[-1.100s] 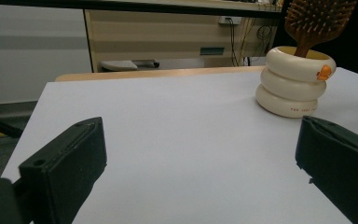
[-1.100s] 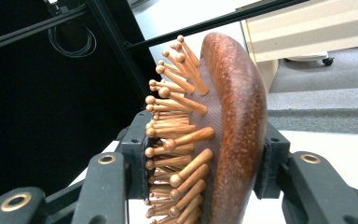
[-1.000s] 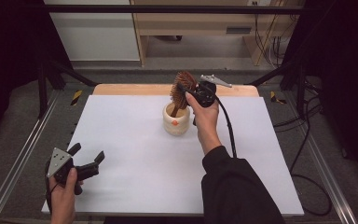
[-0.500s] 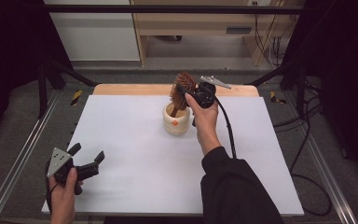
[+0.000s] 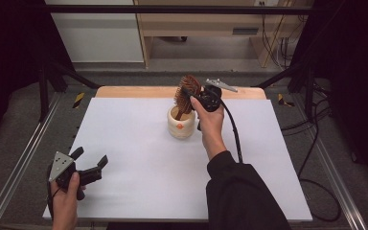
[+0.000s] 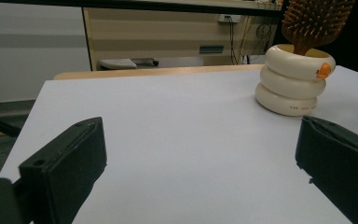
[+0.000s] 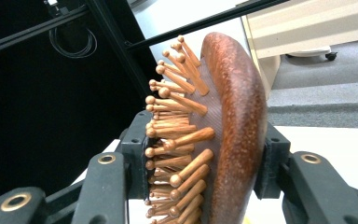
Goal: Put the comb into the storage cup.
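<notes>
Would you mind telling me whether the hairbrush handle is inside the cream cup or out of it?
Inside: the hairbrush handle goes down into the cream cup.

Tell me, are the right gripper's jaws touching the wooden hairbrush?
Touching. In the right gripper view, the right gripper has one jaw against the wooden hairbrush on its smooth back and the other against its bristle pins, with no gap.

place: lab or test room | work area: white table (image 5: 139,139) inside a black metal frame (image 5: 172,8) | floor: grey carpet, loose cables (image 5: 275,45), yellow-black tape marks (image 5: 78,99) | background: plain wooden furniture (image 5: 201,24), white cabinet (image 5: 96,33)
</notes>
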Available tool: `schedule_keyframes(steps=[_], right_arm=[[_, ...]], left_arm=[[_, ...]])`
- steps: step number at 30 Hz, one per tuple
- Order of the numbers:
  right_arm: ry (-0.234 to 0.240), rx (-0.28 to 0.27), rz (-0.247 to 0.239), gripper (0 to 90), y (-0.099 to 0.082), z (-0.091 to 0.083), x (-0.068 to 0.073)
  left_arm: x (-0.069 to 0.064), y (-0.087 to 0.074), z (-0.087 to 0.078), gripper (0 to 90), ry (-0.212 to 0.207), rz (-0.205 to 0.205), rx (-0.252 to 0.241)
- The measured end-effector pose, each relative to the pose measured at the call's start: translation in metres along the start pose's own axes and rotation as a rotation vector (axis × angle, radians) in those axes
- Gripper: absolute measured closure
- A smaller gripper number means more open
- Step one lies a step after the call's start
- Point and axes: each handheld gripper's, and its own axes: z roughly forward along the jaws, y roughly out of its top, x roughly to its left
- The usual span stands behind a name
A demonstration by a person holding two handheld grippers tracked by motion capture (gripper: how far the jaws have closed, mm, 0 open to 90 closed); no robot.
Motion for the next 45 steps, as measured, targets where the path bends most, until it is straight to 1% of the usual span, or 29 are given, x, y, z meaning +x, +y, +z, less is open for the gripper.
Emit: schedule_keyframes(steps=[11,22,45], right_arm=[[0.006,0.005,0.013,50.4,-0.002,0.001,-0.002],[0.001,0.006,0.021,50.4,-0.004,0.001,-0.004],[-0.001,0.008,0.05,49.5,-0.004,0.0,-0.012]], left_arm=[[0.0,0.0,0.001,1.8,-0.002,0.001,0.002],[0.0,0.0,0.001,1.8,-0.003,0.003,0.005],[-0.001,0.0,0.001,1.8,-0.006,0.002,0.006]])
